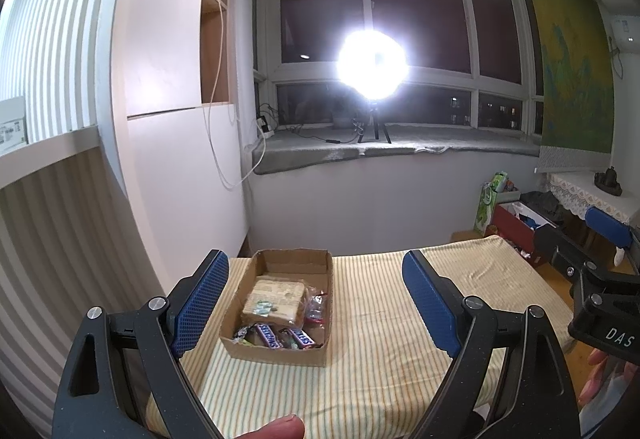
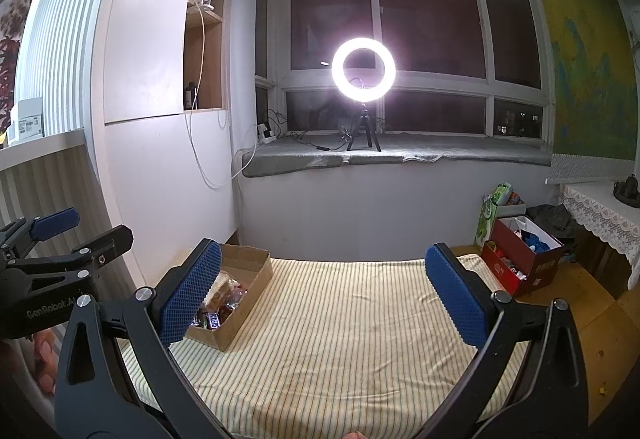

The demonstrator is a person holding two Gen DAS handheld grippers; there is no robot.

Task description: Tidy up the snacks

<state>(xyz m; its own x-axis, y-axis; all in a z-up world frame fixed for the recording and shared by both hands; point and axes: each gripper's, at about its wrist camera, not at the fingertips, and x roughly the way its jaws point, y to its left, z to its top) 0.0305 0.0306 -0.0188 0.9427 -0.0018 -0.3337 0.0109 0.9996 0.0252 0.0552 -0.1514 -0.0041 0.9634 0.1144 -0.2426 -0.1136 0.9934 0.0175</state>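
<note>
Left wrist view: a table under a striped yellow-and-white cloth (image 1: 360, 339) fills the foreground, set in a room with a dark window, a grey sill and a glaring ring light (image 1: 372, 65) on a small tripod. One cardboard box (image 1: 280, 349) sits near the cloth's left edge, open at the top; inside lie one pale wrapped block (image 1: 274, 299), two Snickers bars (image 1: 284, 335) side by side at the near end, and a few more wrappers too crumpled to count. The left gripper (image 1: 316, 303) is spread wide with nothing between its blue pads — the box shows just inside its left finger. The right gripper (image 1: 600, 263) pokes in at the right edge.

Right wrist view: the same cloth lies bare across the middle, the box at its far left corner. The right gripper stands spread and empty over the cloth. On the floor to the right stands one red box (image 2: 524, 263) of clutter — a green bag (image 2: 490, 213) behind it.
</note>
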